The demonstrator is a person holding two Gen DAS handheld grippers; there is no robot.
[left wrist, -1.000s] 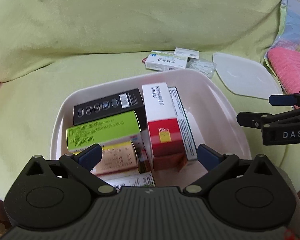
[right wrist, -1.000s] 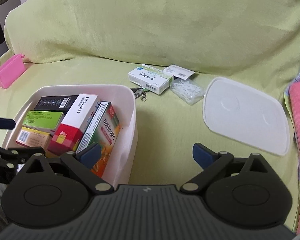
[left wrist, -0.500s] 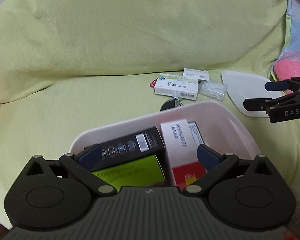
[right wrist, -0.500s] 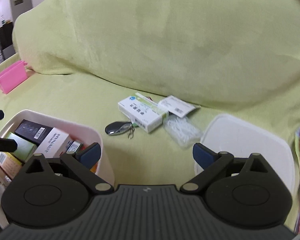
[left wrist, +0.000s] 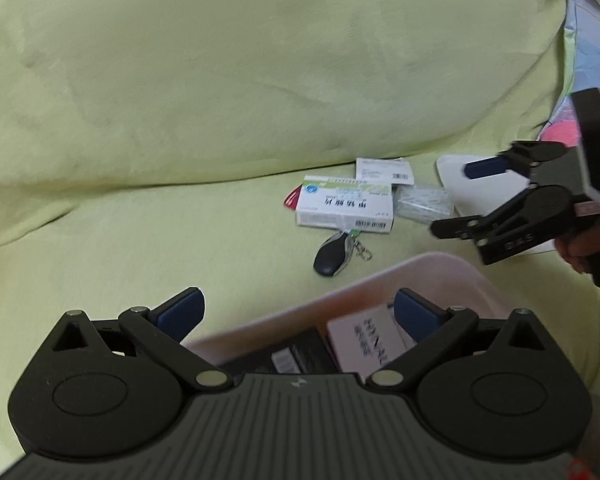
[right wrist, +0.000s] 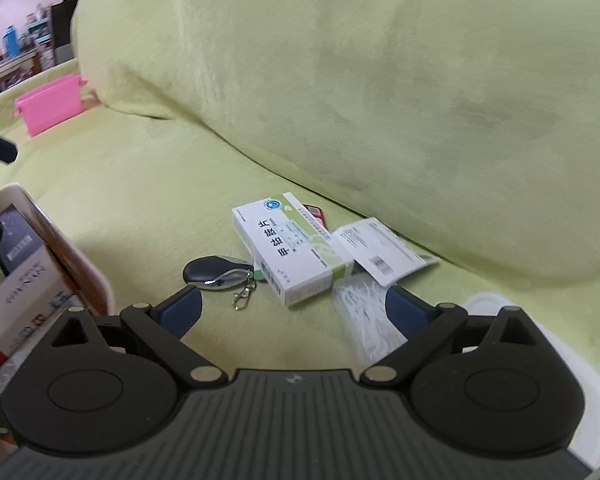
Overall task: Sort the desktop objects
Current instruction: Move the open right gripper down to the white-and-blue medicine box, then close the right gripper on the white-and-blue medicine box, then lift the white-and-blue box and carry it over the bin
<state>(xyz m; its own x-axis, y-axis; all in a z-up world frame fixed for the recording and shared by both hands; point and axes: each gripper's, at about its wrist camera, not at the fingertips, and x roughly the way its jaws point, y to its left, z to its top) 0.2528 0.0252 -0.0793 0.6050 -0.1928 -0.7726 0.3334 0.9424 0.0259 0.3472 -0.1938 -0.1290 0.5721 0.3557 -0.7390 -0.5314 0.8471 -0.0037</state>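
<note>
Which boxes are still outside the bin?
Only the white-and-green box, lying flat on the sofa beside the key fob. The other boxes sit inside the bin.

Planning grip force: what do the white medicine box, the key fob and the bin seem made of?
White medicine box: printed matte cardboard, with crisp folded edges. Key fob: glossy black plastic, probably, with a metal clip. Bin: smooth pale plastic, with a rounded moulded rim.
</note>
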